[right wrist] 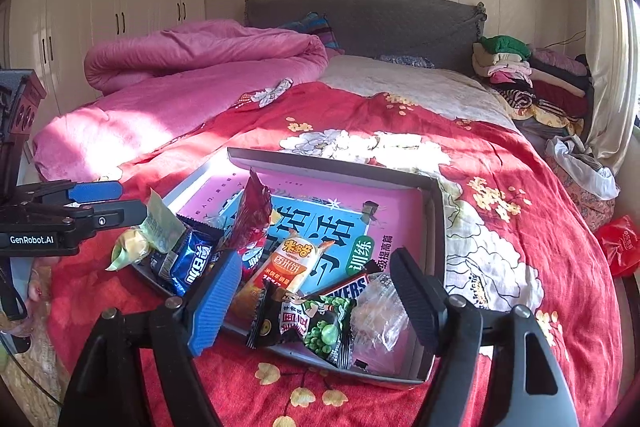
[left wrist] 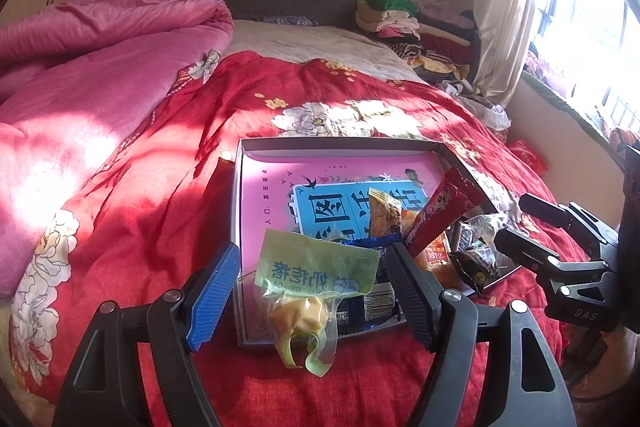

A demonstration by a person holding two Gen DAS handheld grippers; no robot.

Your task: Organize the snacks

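A grey shallow box (left wrist: pixel 336 145) (right wrist: pixel 436 211) with a pink and blue book inside lies on the red floral bedspread. Several snacks are piled at its near side: a light green packet (left wrist: pixel 316 267) (right wrist: pixel 160 227), a blue wrapper (right wrist: pixel 192 263), a long red wrapper (left wrist: pixel 440 215) (right wrist: pixel 252 211), an orange rice cracker pack (right wrist: pixel 292 263), a green pea packet (right wrist: pixel 324 327) and a clear bag (right wrist: pixel 376 315). My left gripper (left wrist: pixel 316 291) is open around the light green packet, which hangs over the box edge. My right gripper (right wrist: pixel 316 299) is open over the pea packet.
A rolled pink quilt (right wrist: pixel 192 67) covers the bed's left side. Folded clothes (right wrist: pixel 532 75) are stacked at the far right by the curtain. A red bag (right wrist: pixel 620 247) lies off the right edge of the bed. A grey headboard stands behind.
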